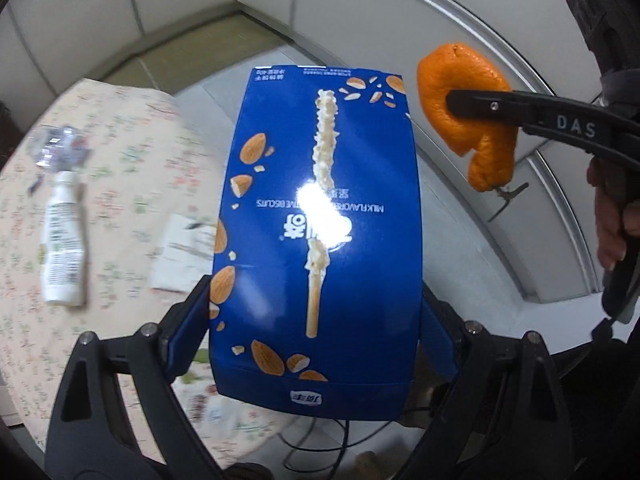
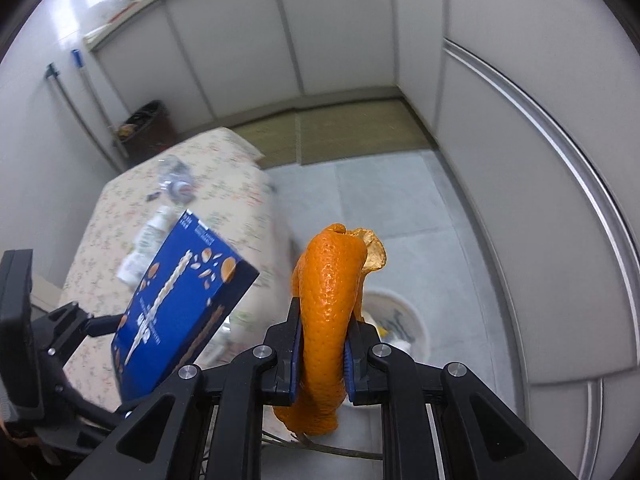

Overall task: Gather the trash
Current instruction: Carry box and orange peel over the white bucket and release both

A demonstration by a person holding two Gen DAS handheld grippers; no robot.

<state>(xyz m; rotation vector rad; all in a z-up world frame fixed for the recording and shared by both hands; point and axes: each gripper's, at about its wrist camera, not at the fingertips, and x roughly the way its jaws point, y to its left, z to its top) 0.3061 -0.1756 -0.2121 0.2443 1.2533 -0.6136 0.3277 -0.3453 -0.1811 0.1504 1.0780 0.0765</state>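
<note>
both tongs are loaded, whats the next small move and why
Probably carry the right tongs forward and down over the white bin on the floor, then let go. They grip the orange peel above and short of the bin; the left tongs hold the blue biscuit box farther away.

My left gripper point(image 1: 316, 320) clamps a blue cardboard almond biscuit-stick box point(image 1: 320, 232) by its sides. Right of the box, my right gripper point(image 1: 472, 105) pinches a curled orange peel point(image 1: 464, 128). Left of the box, a white plastic bottle point(image 1: 64, 240) lies on the floral tabletop point(image 1: 120, 152).
</note>
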